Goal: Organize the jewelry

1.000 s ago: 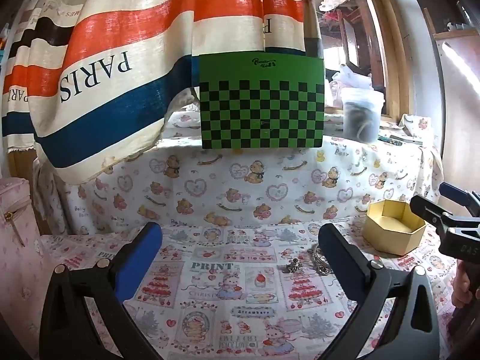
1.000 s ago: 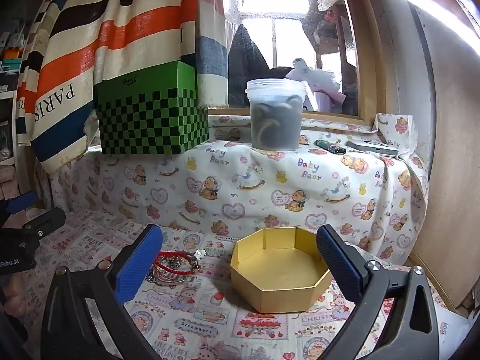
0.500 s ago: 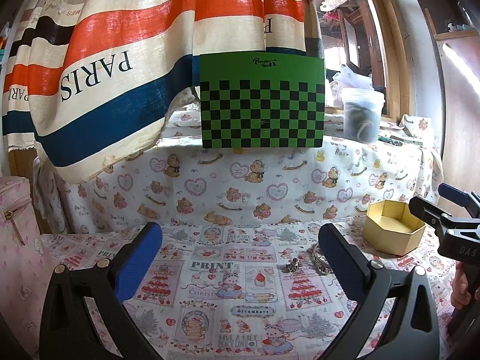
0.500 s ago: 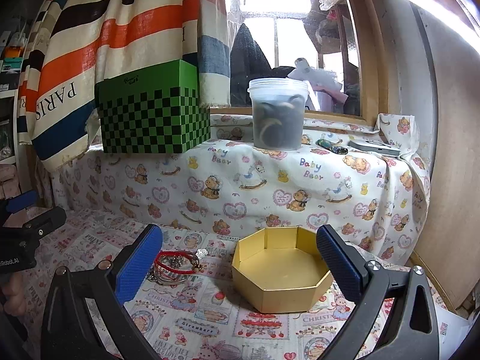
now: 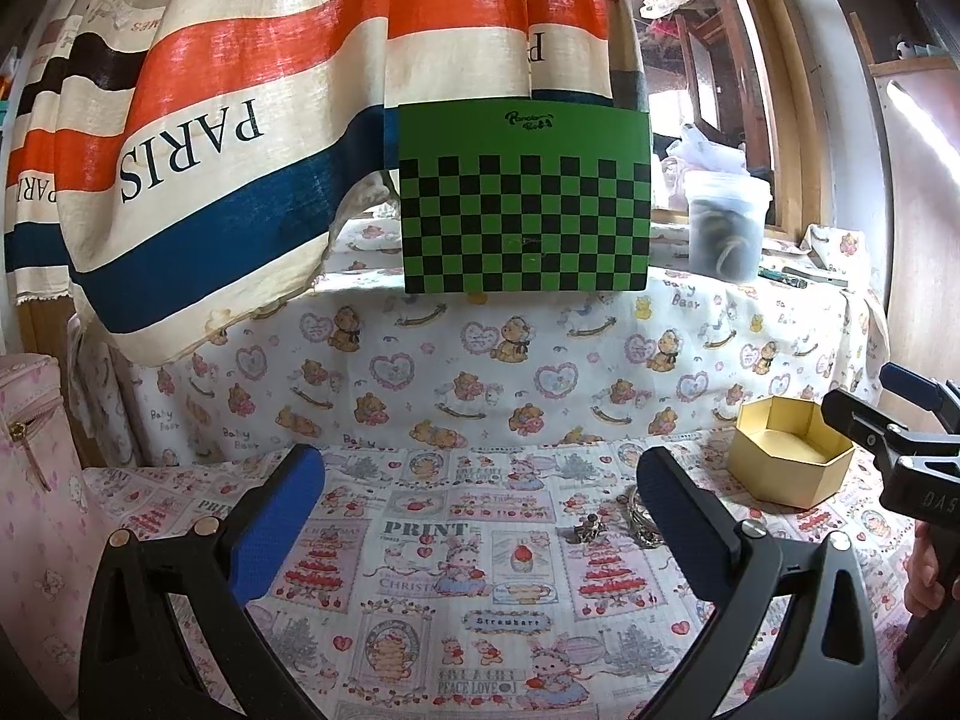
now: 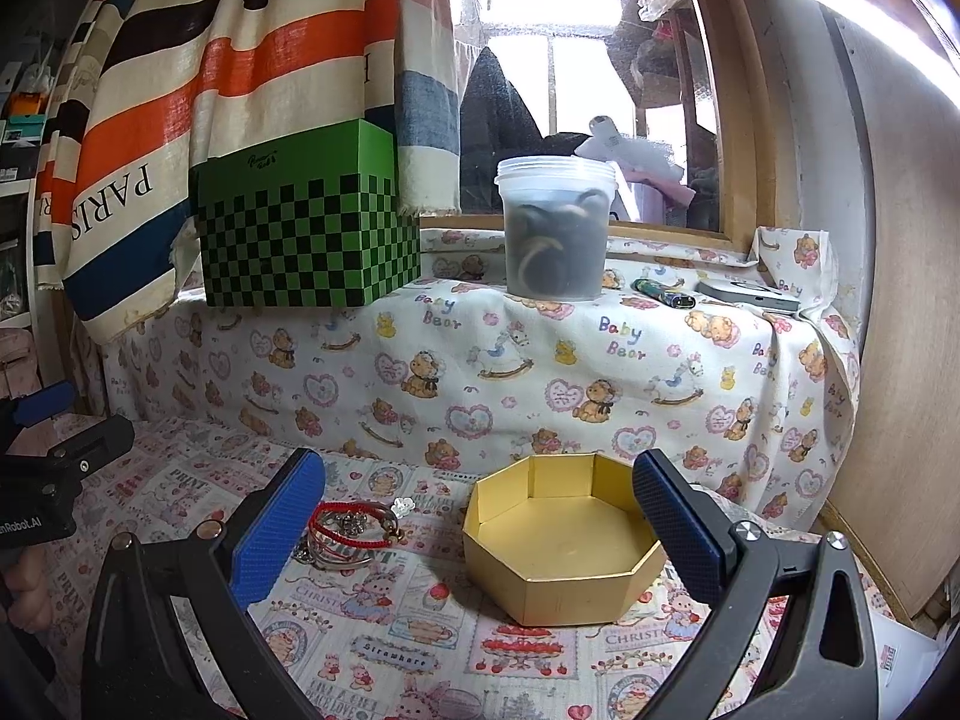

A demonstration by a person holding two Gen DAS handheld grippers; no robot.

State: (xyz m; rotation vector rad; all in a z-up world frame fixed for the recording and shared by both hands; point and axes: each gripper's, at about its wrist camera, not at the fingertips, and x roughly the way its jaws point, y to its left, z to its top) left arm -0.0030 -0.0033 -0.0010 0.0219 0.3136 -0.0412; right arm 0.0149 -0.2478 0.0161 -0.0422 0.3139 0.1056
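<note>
An open gold octagonal box (image 6: pixel 558 546) (image 5: pixel 789 459) sits empty on the printed cloth. Left of it lies a small heap of jewelry (image 6: pixel 345 531) with a red cord bracelet, metal bangles and a white flower charm (image 6: pixel 403 504). In the left wrist view the heap (image 5: pixel 639 516) is partly hidden by the right finger, and a small dark charm (image 5: pixel 587 527) lies beside it. My left gripper (image 5: pixel 480 504) is open above the cloth, holding nothing. My right gripper (image 6: pixel 479 504) is open, its fingers either side of the box, nothing held.
A raised ledge under a teddy-bear cloth carries a green checkered box (image 6: pixel 306 228), a plastic tub (image 6: pixel 555 228), a lighter (image 6: pixel 663 294) and a flat grey device (image 6: pixel 750 295). A striped curtain (image 5: pixel 240 120) hangs at the left. A pink bag (image 5: pixel 30 432) stands far left.
Both grippers have drifted slightly; the left view has pulled back a little. Nothing was picked up, and both stay open.
</note>
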